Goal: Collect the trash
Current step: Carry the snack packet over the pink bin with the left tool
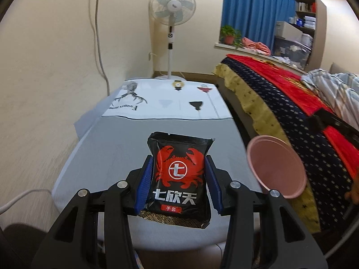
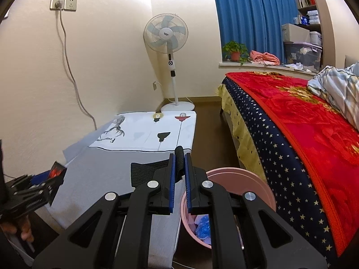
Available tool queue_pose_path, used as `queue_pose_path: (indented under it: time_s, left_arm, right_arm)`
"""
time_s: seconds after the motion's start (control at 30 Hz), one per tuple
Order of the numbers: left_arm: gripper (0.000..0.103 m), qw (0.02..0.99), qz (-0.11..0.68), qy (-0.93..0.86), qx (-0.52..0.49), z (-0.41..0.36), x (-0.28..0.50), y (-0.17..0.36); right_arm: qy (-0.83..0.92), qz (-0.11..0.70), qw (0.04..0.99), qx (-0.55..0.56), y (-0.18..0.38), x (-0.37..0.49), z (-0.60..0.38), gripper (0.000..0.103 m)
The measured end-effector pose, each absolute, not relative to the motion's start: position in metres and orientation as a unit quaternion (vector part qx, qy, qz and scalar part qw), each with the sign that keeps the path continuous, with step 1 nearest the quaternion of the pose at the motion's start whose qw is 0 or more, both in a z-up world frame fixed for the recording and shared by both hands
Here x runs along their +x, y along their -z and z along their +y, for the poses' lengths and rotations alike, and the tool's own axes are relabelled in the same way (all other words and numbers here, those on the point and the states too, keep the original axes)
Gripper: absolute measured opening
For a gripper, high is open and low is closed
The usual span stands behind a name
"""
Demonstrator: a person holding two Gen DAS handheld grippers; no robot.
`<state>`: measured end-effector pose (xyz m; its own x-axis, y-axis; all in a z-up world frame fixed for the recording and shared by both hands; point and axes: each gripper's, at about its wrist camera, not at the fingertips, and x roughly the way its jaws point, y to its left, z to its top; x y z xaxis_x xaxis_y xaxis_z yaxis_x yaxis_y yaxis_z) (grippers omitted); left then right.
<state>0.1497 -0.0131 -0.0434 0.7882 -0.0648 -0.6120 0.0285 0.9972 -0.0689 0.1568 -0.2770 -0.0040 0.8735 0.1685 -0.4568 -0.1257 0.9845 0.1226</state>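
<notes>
A black snack packet (image 1: 177, 174) printed with a red crab is held above the grey table (image 1: 107, 148), my left gripper (image 1: 178, 159) shut on its two sides. From the right wrist view the same gripper (image 2: 33, 188) and packet (image 2: 57, 170) hang over the table's left edge. My right gripper (image 2: 179, 157) is shut on a black elastic strap (image 2: 145, 168) that trails left over the table (image 2: 101, 174). A pink bin (image 2: 258, 186) stands on the floor just below and right of it, with blue and lilac crumpled trash (image 2: 202, 226) inside. The bin (image 1: 276, 165) also shows right of the packet.
A white printed cloth (image 2: 145, 132) covers the table's far end. A bed with a red and star-patterned blanket (image 2: 303, 134) runs along the right, leaving a narrow floor strip. A standing fan (image 2: 166, 33) is in the corner. A cable (image 2: 74, 78) hangs on the wall.
</notes>
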Motion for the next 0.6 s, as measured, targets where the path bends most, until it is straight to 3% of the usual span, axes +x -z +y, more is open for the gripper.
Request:
queue_pose_path:
  time_s: [0.37, 0.6]
  left_arm:
    - [0.045, 0.965, 0.254, 0.064, -0.003, -0.062, 0.076, -0.017]
    - [0.045, 0.963, 0.252, 0.100, 0.003, -0.088, 0.072, -0.038]
  right_arm:
    - [-0.072, 0.218, 0.972, 0.058, -0.008, 0.112, -0.298, 0.008]
    - [-0.067, 0.203, 0.975, 0.051, -0.025, 0.086, -0.308, 0.009]
